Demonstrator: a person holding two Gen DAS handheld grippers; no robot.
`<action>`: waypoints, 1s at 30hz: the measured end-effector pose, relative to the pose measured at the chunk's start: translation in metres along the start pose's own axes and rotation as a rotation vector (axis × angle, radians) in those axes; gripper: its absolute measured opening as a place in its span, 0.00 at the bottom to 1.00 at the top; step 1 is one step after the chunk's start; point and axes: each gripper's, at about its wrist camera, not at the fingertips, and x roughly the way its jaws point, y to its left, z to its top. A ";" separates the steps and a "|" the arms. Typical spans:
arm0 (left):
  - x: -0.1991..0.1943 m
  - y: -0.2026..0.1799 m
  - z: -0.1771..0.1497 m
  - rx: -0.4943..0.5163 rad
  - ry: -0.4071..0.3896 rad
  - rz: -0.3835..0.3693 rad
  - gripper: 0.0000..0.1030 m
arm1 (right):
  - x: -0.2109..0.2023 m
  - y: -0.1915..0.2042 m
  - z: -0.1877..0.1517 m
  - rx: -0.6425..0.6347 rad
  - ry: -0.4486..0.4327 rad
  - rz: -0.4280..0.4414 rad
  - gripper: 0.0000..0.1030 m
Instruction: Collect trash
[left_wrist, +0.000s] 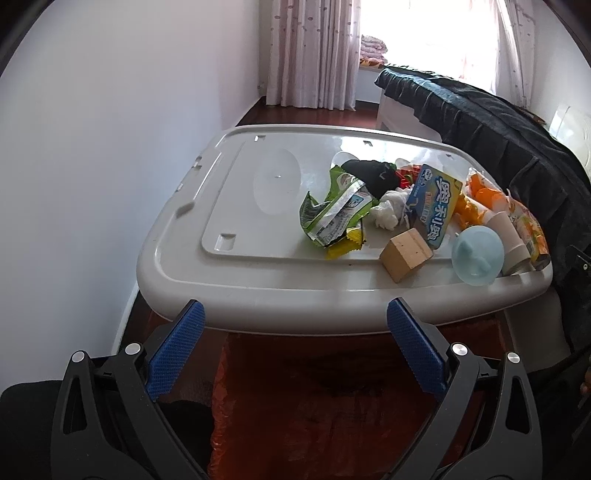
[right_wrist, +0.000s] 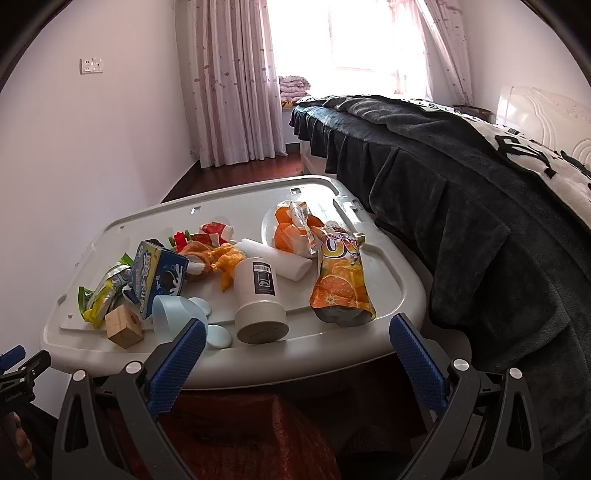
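I hold my left tool (left_wrist: 295, 315) spread wide and empty, just short of the near edge of the grey table (left_wrist: 258, 291). My right tool (right_wrist: 297, 332) is spread too, gripping nothing. The trash lies heaped on the table's right half: a green wrapper (left_wrist: 332, 214), a blue box (left_wrist: 434, 205), a crumpled tissue (left_wrist: 386, 214) and an orange juice pouch (right_wrist: 341, 280). A wooden block (left_wrist: 404, 253) and a white canister (right_wrist: 258, 302) sit near the front edge, beside a dark-covered bed (right_wrist: 461, 206).

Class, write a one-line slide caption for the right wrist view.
Open right claw faces a grey plastic lid strewn with an orange juice pouch and wrappers.
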 end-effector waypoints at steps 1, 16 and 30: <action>0.000 0.000 0.000 -0.001 0.001 -0.003 0.94 | 0.000 0.000 0.000 0.001 0.000 -0.001 0.95; 0.004 -0.001 0.000 -0.005 0.008 -0.014 0.94 | 0.001 0.000 0.000 0.001 0.002 -0.002 0.95; 0.003 -0.003 0.000 0.005 0.000 -0.011 0.94 | 0.001 -0.001 0.001 0.002 0.001 -0.005 0.95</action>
